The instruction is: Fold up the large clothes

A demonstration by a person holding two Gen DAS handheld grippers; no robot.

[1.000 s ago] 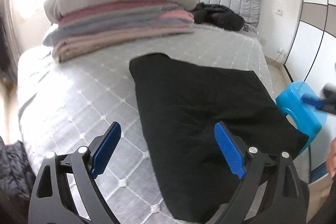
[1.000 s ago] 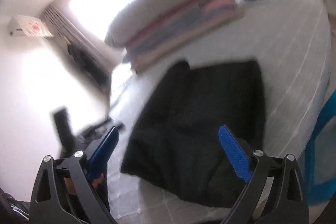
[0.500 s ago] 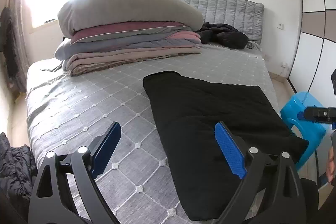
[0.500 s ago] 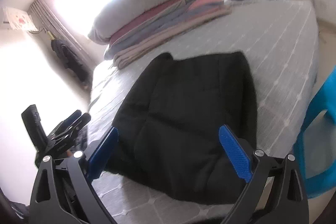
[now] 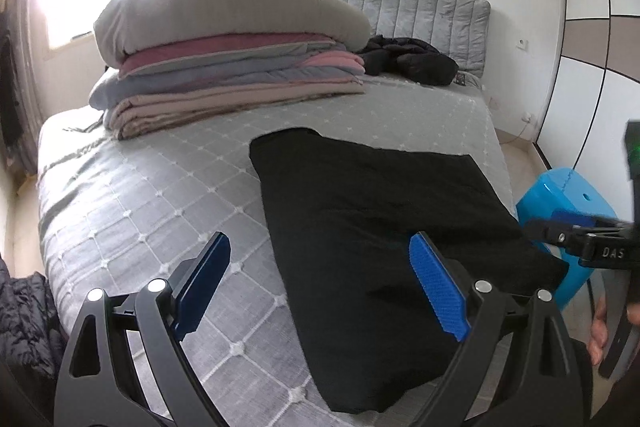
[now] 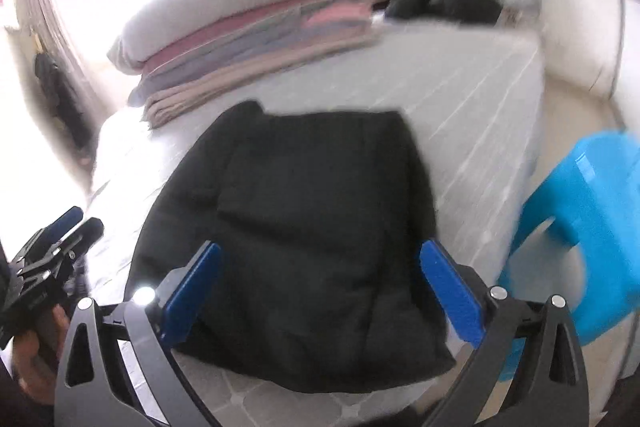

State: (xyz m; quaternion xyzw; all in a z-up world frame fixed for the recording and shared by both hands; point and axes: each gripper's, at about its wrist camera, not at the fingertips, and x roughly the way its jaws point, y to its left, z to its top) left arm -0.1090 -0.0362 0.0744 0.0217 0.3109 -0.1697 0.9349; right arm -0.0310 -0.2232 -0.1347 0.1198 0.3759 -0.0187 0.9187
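folded black garment flat on grey quilted bed; left gripper and right gripper above it, both wide open, empty.

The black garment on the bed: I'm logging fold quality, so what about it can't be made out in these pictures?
- Black garment, left wrist view: near corner hidden behind the left gripper; its dark cloth shows hardly any fold lines.
- Right wrist view: motion blur smears the garment's edges, and the right gripper covers part of its near edge.
- Neither view shows its underside on the grey bedspread.
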